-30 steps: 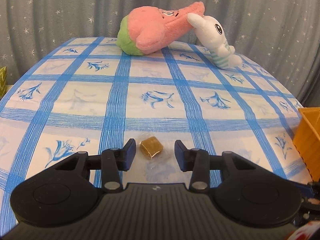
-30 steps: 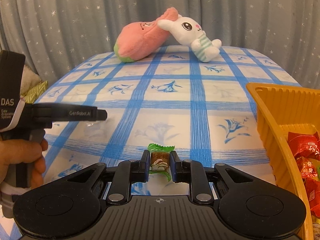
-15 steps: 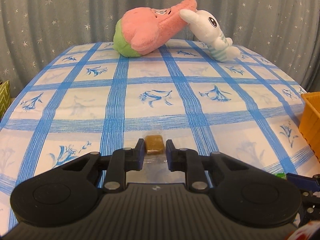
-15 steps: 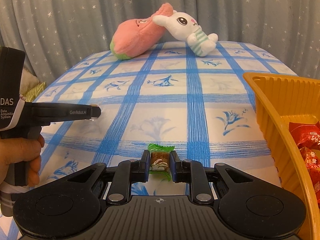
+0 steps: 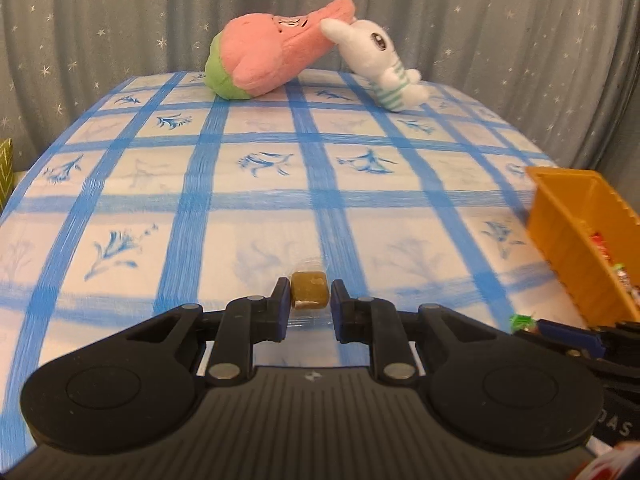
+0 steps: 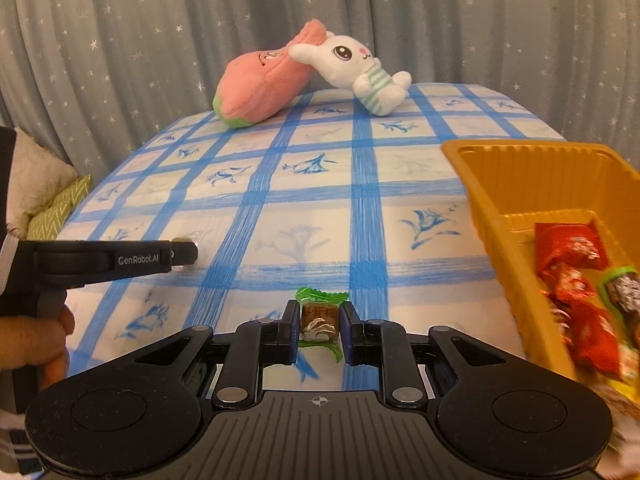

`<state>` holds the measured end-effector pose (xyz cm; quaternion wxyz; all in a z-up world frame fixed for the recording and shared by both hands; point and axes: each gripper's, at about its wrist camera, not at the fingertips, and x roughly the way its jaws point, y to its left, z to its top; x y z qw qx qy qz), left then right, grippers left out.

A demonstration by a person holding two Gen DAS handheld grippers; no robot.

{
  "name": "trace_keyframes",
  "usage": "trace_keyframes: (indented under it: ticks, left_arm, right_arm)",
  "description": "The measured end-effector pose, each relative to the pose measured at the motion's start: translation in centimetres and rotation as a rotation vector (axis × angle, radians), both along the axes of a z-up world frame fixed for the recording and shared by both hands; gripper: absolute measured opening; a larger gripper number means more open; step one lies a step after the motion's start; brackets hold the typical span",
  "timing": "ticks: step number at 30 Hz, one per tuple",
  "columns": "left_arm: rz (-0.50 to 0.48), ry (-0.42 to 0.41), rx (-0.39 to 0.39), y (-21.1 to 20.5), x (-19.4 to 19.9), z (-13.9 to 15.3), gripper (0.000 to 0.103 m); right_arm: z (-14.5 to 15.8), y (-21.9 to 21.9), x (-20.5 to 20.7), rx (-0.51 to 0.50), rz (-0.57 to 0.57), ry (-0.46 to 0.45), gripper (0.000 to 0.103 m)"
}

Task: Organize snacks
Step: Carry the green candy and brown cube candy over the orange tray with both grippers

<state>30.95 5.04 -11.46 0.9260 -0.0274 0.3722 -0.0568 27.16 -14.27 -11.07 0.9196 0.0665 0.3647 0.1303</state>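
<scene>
- While most of both views is just the table (image 5: 132, 184) with its blue-checked cloth, the starry grey curtain (image 6: 120, 40) hangs behind it along the far edge.
- Pink plush (image 5: 272, 60) lies on its side at the far edge, and the white bunny plush (image 6: 356, 72) leans its head right against it.
- Orange tray (image 6: 492, 200) sits at the right side of the table, with red-wrapped snacks (image 6: 576, 280) piled inside, plus a dark one in green wrap.
- Right gripper (image 6: 320, 328) is clamped on a green-wrapped candy (image 6: 320, 320), both pads pressed on its sides, just left of the tray.
- Left gripper (image 5: 309, 300) has its jaws closed onto a brown candy cube (image 5: 310, 290) in clear wrap, low over the cloth; can't tell if it's touching the table.
</scene>
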Motion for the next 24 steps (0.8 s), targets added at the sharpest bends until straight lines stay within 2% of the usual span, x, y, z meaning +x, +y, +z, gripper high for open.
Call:
trace_keyframes:
  ticks: [13,24]
  left_arm:
    - [0.051,-0.03,-0.083,-2.3,-10.2,4.2,0.019]
    - [0.06,-0.044,-0.094,-3.9,-16.5,7.2,0.019]
  right_arm:
    - [4.1,-2.4,-7.2,-0.008,-0.025,-0.03,0.021]
    - [7.0,-4.3,-12.1,0.005,-0.035,-0.061,0.021]
